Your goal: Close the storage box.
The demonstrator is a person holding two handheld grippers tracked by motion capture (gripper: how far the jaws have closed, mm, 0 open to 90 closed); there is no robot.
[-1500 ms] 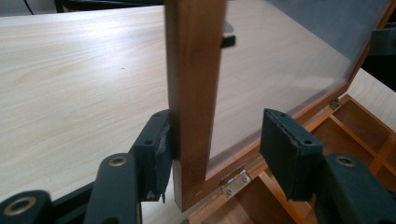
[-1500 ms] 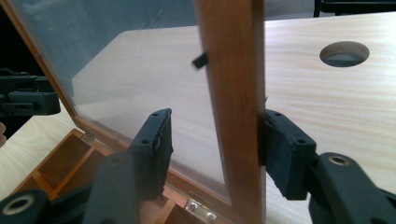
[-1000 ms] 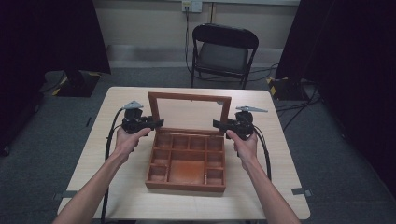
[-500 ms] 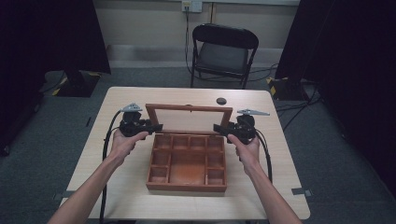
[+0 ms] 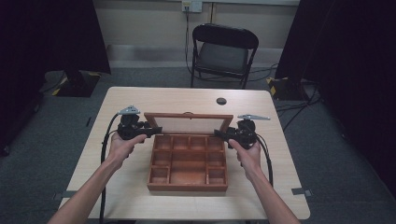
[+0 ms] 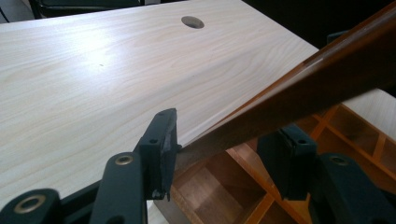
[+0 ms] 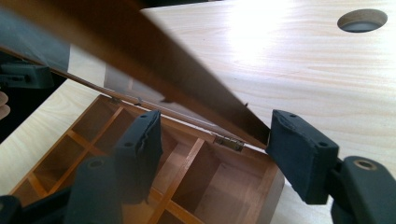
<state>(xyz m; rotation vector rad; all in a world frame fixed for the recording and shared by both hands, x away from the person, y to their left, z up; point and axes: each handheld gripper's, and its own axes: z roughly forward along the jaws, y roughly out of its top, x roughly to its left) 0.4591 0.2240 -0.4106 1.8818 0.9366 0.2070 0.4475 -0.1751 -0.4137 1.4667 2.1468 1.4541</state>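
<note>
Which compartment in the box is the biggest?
The wide middle one in the front row of the box, nearest the person; the compartments around it are small squares.

Each claw is black: the left claw (image 5: 154, 130) and the right claw (image 5: 218, 134) carry a grey three-cornered plate on top and trail a black cable along the forearm. Their jaws are blocky, with dark padded faces, small screw holes and brass-coloured rivets at the joints. The person's forearms are bare, without sleeves.
</note>
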